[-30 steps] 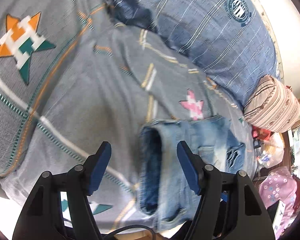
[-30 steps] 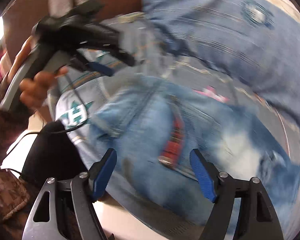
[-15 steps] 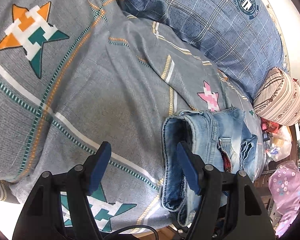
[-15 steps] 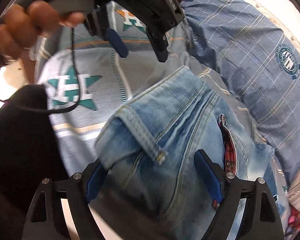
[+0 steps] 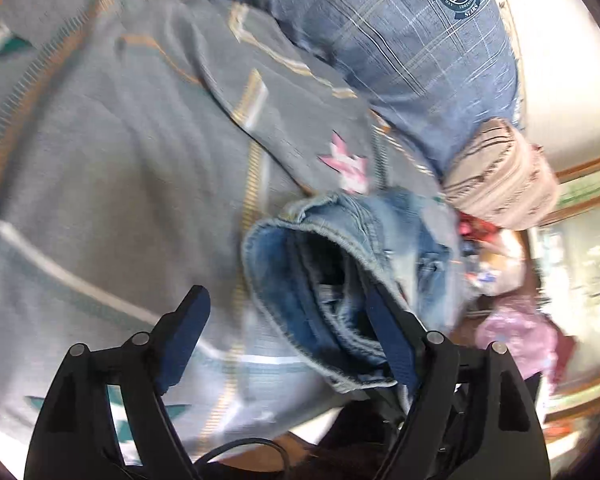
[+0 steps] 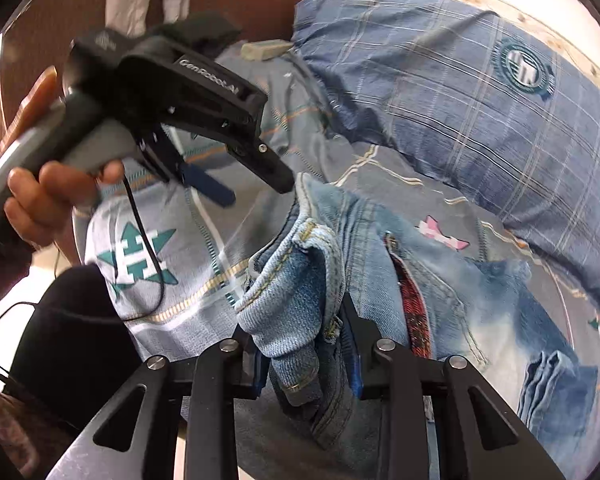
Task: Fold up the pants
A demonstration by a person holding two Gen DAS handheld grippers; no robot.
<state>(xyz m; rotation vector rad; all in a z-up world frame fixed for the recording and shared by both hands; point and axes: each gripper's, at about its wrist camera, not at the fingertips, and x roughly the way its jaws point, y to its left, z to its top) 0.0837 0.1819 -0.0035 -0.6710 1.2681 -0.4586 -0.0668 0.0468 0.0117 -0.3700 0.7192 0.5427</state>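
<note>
Right tool (image 6: 306, 354) is clenched on a bunched fold of faded denim at the waistband of the pants (image 6: 452, 292), stitched hem poking up between its blue pads. Left tool (image 5: 286, 326) spreads wide, its right finger tucked inside the open waist of the jeans. The pants lie on a grey star-patterned bedspread (image 5: 112, 168), beside a blue plaid pillow (image 5: 432, 60).

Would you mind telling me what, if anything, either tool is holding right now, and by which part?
The right tool is shut on the light-blue denim jeans, pinching a bunched waistband edge. The left tool is open, holding nothing.
</note>
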